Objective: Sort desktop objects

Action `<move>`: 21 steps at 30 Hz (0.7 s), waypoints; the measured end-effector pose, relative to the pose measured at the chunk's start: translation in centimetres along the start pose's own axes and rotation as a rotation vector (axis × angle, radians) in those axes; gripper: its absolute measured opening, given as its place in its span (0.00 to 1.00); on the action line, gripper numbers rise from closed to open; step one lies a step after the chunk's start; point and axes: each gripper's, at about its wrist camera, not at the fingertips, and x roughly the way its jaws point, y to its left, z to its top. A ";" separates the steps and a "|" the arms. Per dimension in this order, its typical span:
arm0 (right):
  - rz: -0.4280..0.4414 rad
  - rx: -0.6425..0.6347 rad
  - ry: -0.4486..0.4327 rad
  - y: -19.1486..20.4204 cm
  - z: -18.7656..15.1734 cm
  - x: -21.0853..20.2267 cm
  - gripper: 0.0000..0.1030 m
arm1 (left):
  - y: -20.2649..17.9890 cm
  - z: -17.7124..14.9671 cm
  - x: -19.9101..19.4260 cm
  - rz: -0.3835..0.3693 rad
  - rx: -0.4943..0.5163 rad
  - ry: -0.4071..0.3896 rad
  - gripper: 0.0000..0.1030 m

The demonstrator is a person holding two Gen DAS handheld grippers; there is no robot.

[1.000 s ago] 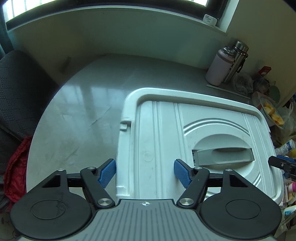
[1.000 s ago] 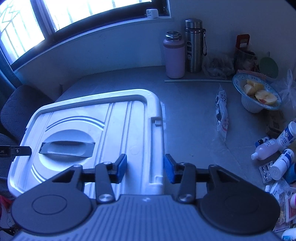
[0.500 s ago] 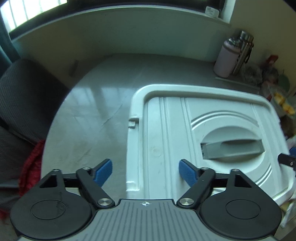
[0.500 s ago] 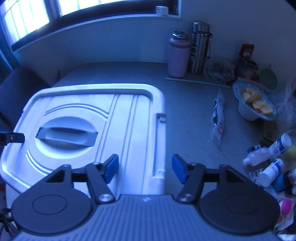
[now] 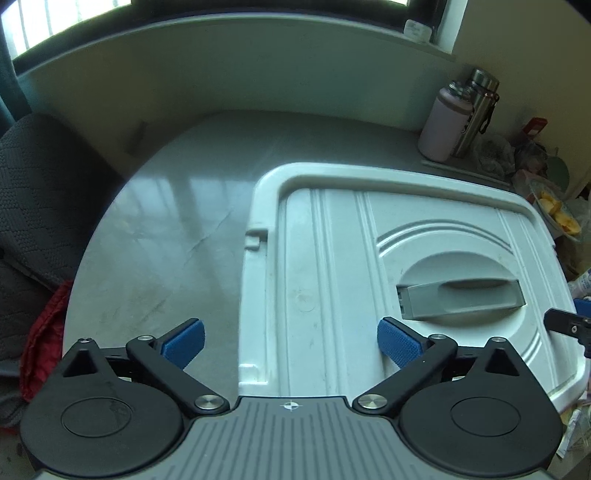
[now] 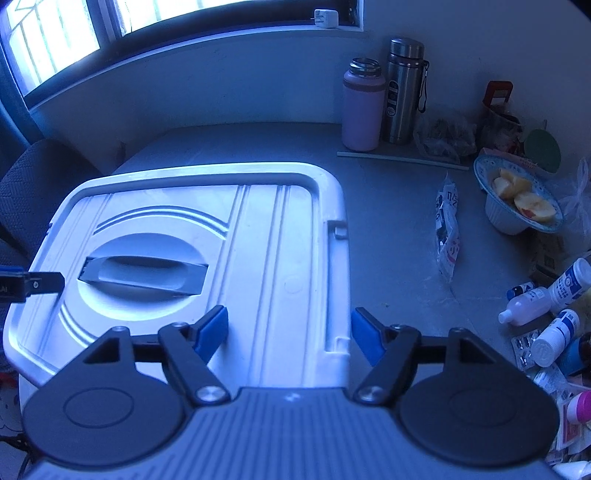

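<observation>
Top of your right view: window [image 6: 55, 40] w/ bars, pale sill [image 6: 184, 48] below it, small white plug block [image 6: 325, 18] on the sill's right end. Back right of the table [image 5: 166, 240], vs. the wall: pink flask [image 6: 361, 107], lid off, touching the taller steel flask [image 6: 402, 92] w/ a black strap. A thin pale strip [image 6: 402, 160] lies flat in front of both. Right of them a crumpled clear bag [image 6: 443, 136], then a blue-rimmed bowl [image 6: 506, 218] w/ cut fruit pieces [image 6: 524, 195] in it. Your left view: dark fabric chair [image 5: 40, 184] off the table's left edge, red cloth [image 5: 44, 332] below it.
</observation>
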 end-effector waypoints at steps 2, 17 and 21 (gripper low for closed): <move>-0.014 0.000 -0.003 0.3 0.0 -0.1 0.71 | -0.3 0.0 -0.1 0.008 0.019 -0.010 0.99; 0.002 0.052 -0.171 2.2 -4.3 -6.3 0.75 | -1.0 -3.1 -7.0 0.010 0.008 -0.183 0.98; 0.035 0.021 -0.176 3.4 -6.7 -7.6 0.78 | -2.0 -7.0 -8.7 0.039 0.027 -0.179 0.98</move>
